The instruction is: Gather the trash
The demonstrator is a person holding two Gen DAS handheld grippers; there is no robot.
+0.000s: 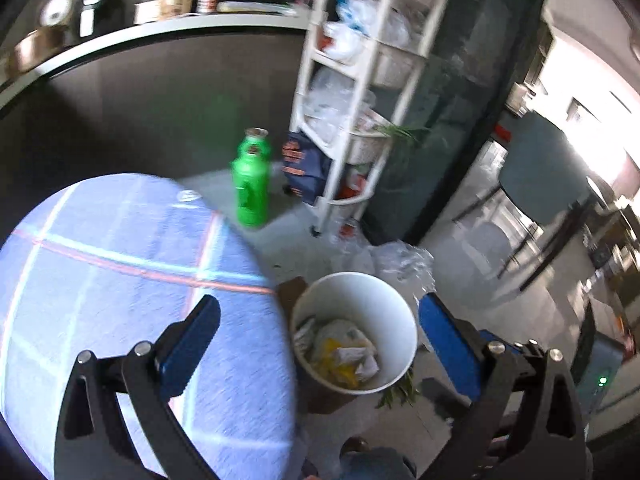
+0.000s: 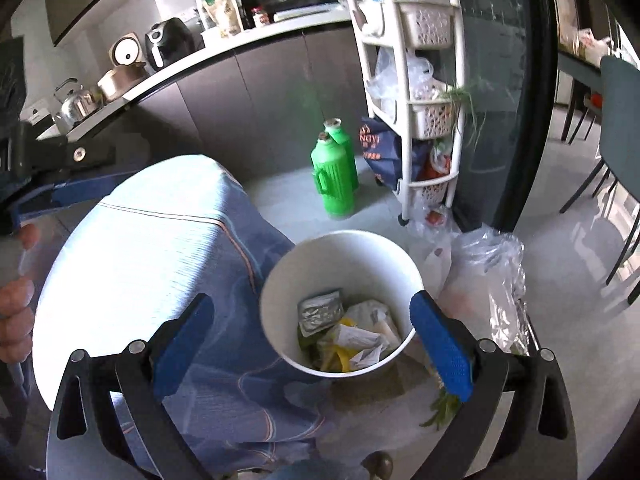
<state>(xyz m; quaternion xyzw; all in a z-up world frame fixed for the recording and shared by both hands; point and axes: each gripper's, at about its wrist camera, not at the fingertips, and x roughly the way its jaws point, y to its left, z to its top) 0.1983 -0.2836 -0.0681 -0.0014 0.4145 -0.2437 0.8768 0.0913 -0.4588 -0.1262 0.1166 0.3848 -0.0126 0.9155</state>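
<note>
We hold both tongs, left (image 1: pixel 320 336) and right (image 2: pixel 312 336), spread wide and empty above the white round bucket (image 2: pixel 280 280) of crumpled wrappers (image 2: pixel 352 340), beside the blue-clothed round worktop (image 2: pixel 132 248).

Bin (image 2: pixel 340 264) right of table (image 2: pixel 140 240); thermoses (image 2: pixel 334 176) behind.

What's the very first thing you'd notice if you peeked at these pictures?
Probably the white bin on the floor in the middle, with crumpled paper, yellow scraps and a silver packet inside. Next, the bright green flasks standing behind it by the dark cabinets, beside a tall white rack stuffed with plastic bags. Blue-tipped tongs, the left tongs and the right tongs, hang wide open and empty above the bin.
</note>
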